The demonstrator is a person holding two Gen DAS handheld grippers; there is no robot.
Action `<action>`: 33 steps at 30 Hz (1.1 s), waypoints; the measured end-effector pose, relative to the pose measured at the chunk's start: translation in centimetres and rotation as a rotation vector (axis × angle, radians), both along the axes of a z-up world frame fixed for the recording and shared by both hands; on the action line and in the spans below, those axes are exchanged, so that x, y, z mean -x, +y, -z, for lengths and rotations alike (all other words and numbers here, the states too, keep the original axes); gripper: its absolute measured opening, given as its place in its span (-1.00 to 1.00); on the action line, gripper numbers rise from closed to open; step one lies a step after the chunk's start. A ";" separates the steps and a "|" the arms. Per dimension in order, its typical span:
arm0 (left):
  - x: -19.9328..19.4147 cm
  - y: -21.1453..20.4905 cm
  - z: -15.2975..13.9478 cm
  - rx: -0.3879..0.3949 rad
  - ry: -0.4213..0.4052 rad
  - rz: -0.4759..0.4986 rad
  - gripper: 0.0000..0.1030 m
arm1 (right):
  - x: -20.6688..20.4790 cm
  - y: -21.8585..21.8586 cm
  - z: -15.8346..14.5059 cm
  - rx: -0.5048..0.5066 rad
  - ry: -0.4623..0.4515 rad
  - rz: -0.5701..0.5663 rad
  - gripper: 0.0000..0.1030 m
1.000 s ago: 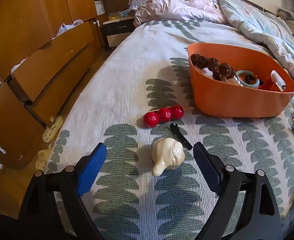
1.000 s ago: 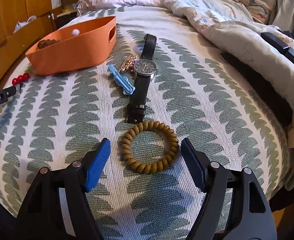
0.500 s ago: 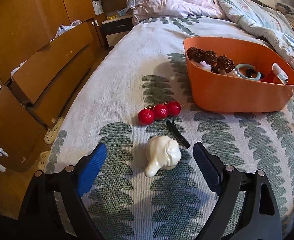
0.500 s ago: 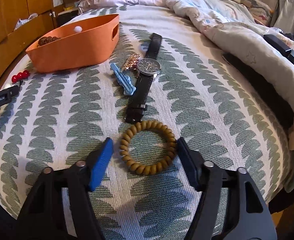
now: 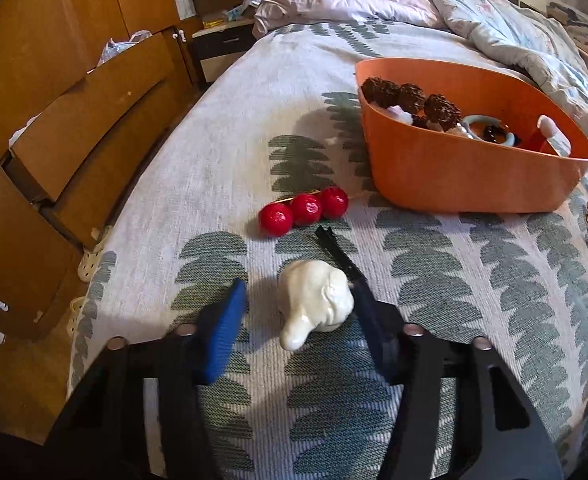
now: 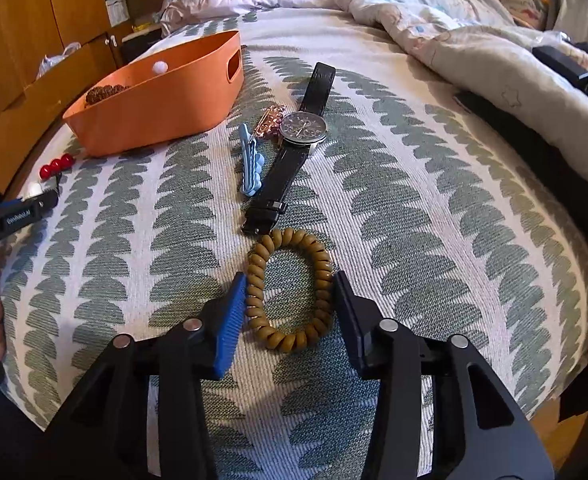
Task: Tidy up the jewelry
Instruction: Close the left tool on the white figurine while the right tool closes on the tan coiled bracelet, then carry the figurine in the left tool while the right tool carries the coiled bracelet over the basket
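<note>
In the left wrist view a cream knob-shaped ornament [image 5: 314, 300] lies on the bedspread between the jaws of my left gripper [image 5: 299, 292], which are closing. The right pad is at its side; the left pad stands a gap away. Just beyond lie a black hair pin [image 5: 336, 252] and a red three-bead clip [image 5: 304, 210], then the orange basket [image 5: 474, 176] holding several pieces. In the right wrist view my right gripper [image 6: 290, 280] is closing on a mustard coil hair tie [image 6: 290, 340], squeezed narrow between both pads.
A black-strapped watch [image 6: 304, 128], a blue hair clip [image 6: 250, 168] and a rose-gold piece [image 6: 272, 118] lie beyond the hair tie. Wooden drawers [image 5: 74, 120] stand off the bed's left edge. A rumpled quilt [image 6: 474, 40] covers the far right.
Both grippers' jaws have narrowed around their objects. The round hair tie is now pressed into an oval. The left gripper has edged closer to the cream ornament.
</note>
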State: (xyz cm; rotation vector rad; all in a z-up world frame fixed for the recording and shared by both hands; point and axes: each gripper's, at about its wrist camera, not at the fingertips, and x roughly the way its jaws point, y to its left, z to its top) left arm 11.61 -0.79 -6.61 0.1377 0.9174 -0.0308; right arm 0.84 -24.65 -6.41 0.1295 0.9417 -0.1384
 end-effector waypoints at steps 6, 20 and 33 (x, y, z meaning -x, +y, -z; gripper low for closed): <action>0.5 -0.1 -0.4 0.036 0.001 0.027 -0.35 | 0.7 -0.2 -0.4 -0.069 -0.022 -0.013 -0.32; 1.7 2.1 -4.6 0.140 -0.093 0.027 -0.35 | 1.2 0.7 -3.6 -0.117 -0.141 -0.052 -0.34; 0.5 2.0 -8.2 0.202 -0.169 0.090 -0.35 | -4.7 3.6 -8.7 -0.111 -0.233 -0.191 -0.34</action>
